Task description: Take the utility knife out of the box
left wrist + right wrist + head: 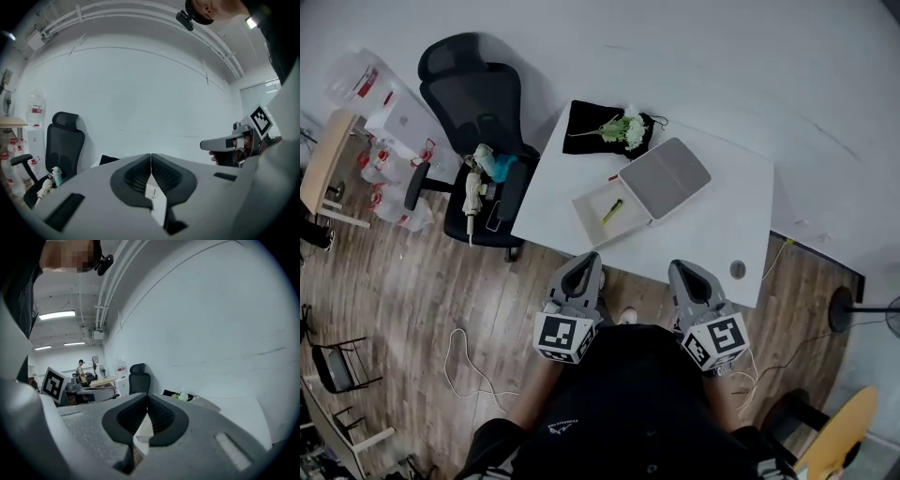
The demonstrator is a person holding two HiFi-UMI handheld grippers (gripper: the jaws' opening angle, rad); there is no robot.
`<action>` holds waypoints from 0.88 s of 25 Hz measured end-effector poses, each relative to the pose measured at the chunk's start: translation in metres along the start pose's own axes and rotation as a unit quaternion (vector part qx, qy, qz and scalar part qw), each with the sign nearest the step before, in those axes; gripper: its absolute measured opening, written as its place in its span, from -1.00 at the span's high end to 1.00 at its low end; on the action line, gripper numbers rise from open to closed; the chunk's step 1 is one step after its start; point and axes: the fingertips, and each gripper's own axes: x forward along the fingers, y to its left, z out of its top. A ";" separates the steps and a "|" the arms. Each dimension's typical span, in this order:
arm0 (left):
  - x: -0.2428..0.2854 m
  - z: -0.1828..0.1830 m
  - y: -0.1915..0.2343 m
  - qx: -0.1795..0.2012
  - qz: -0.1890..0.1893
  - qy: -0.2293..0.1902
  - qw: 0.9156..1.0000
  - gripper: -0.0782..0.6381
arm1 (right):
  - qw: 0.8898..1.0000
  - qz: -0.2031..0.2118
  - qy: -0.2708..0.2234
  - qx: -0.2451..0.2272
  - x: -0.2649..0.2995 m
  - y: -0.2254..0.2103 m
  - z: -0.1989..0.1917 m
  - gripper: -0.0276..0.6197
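Note:
An open white box (598,200) lies on the white table (703,225), with its grey lid (664,178) folded back to the right. A yellow-green utility knife (612,211) rests inside the tray. My left gripper (584,265) hovers at the table's near edge just short of the box, jaws shut and holding nothing. My right gripper (686,272) is beside it, also at the near edge and shut with nothing in it. In the left gripper view the pads of the left gripper (150,161) meet, and the right gripper (220,144) shows at the right. The right gripper (147,404) shows its pads together in its own view.
A black cloth with white flowers (609,128) lies at the table's far side. A black office chair (473,103) with items on its seat stands left of the table. There is a cable hole (737,269) near the table's front right. A white cable (469,366) lies on the wood floor.

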 end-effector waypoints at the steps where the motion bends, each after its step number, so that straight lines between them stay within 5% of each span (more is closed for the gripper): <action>1: 0.008 0.001 0.002 0.003 -0.012 0.004 1.000 0.76 | 1.000 -0.012 -0.003 0.005 0.001 -0.003 0.003 0.90; 22: 0.133 -0.040 0.060 0.049 -0.176 0.125 0.975 0.76 | 0.983 -0.177 -0.012 0.048 0.069 -0.033 0.024 0.91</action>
